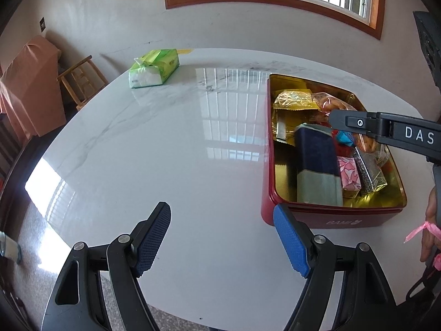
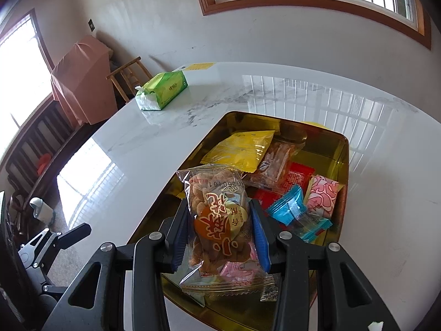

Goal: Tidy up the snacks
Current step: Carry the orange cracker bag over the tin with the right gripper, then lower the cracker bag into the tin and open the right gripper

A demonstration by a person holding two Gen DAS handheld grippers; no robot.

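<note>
Red snack tin [image 2: 344, 149]: mostly filled. Right gripper [image 2: 220, 234] clamped on clear fried-snack packet [image 2: 217, 215], held over tin's 7 o'clock end, apparently the last. Left gripper [image 1: 220, 237] spread apart, empty, above marble table [image 1: 165, 151].

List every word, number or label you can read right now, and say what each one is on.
"DAS": on the right gripper, cut off at the frame edge.
"BAMI", roughly: faint on the red tin.
"0260101": printed upside down on the clear snack bag.
Large Chinese characters on that bag: not legible to me.
Tissue pack logo: too small.
</note>
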